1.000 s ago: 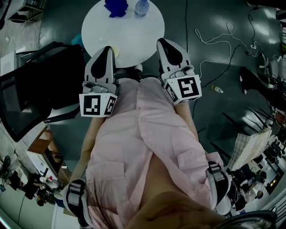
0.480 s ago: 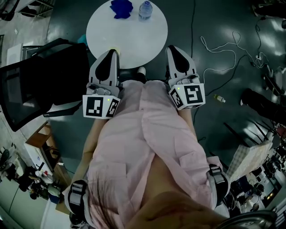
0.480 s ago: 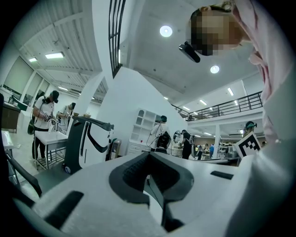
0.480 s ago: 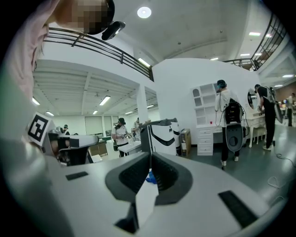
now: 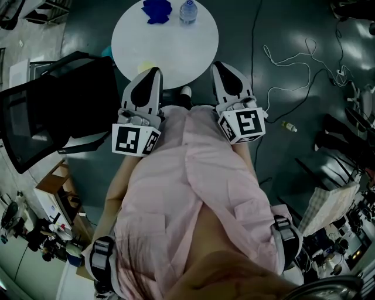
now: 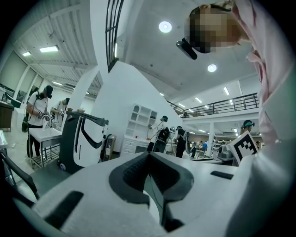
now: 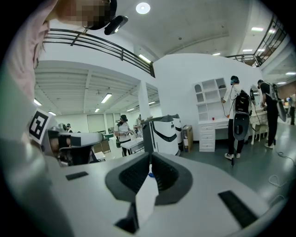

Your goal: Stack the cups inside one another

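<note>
Step in hand, as we judge it: the approach. No cup is held and nothing is stacked yet.

Far left, a black chair (image 5: pixel 53 111) stands close to the round white table (image 5: pixel 176 47) and crowds that flank. We would keep the left elbow in.

The left gripper (image 5: pixel 154 71) is held level at the table's near edge. Its own view shows the pads meeting along one seam with nothing between them, so it is closed and empty. Just beside its tip, on the near edge of the table, sits a small pale yellow thing (image 5: pixel 146 66). It may be a cup, but we cannot tell, as it is half hidden.

At the far edge lies a blue thing (image 5: pixel 157 10), possibly the cups, though its shape is unclear from here. A clear water bottle (image 5: pixel 187 10) stands just right of it. The middle of the table is bare.

The right gripper (image 5: pixel 218 65) reaches the table's near right rim and tips slightly down. Its jaws are pressed together and hold nothing.

Next move, in our judgement: open one pair of jaws and reach across the bare tabletop to the blue thing, coming in from the left so the bottle is not knocked off the far edge.

Right of the table the dark floor is open but for a white cable (image 5: pixel 293 58) and a small bottle on the floor (image 5: pixel 287 126) — both are well apart from the grippers.
</note>
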Available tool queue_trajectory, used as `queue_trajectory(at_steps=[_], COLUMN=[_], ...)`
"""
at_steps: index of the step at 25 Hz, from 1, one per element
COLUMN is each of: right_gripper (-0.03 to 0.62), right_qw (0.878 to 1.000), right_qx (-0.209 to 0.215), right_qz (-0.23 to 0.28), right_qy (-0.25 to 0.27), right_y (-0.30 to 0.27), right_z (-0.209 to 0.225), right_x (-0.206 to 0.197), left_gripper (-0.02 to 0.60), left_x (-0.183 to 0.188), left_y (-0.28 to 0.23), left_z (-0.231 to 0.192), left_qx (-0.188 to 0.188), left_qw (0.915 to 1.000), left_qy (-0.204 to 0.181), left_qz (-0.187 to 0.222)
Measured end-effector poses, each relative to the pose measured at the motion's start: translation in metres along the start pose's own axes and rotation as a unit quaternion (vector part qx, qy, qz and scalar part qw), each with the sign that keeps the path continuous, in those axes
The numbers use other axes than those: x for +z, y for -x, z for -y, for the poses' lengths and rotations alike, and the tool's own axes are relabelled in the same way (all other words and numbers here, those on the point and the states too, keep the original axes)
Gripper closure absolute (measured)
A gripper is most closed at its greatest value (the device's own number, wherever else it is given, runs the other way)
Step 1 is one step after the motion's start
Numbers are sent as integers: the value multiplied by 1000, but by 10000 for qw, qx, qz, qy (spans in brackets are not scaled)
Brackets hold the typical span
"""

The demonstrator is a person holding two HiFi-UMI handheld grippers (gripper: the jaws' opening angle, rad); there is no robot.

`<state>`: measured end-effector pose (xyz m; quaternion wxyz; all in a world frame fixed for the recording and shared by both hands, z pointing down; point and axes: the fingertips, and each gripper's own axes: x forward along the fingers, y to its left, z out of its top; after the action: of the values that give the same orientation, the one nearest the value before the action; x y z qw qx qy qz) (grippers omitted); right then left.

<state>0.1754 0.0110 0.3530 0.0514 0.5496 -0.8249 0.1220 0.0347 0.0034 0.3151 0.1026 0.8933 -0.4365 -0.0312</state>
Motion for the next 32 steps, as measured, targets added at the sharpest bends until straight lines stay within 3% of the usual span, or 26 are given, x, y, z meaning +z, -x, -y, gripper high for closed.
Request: queue_trajectory(at_steps=[4, 9, 23, 32], right_gripper=[556, 557, 557, 557], right_qw=[10000, 10000, 10000, 10000], right_qx=[-15, -27, -41, 25], right_qz=[3, -8, -41, -32], right_qy=[-6, 25, 7, 36], right_y=[2, 5, 7, 8], right_z=[1, 2, 5, 6], right_x=[-1, -2, -7, -5], left_gripper=[566, 566, 566, 566], left_x=[2, -9, -20, -34], left_y=[0, -1, -5, -20], left_z=[5, 1, 9, 47], left_qx=[-114, -83, -221, -1157], left_qw=[9997, 9999, 9988, 9903], left_qy=[-163, 48, 410, 575], left_qz=[118, -137, -172, -518])
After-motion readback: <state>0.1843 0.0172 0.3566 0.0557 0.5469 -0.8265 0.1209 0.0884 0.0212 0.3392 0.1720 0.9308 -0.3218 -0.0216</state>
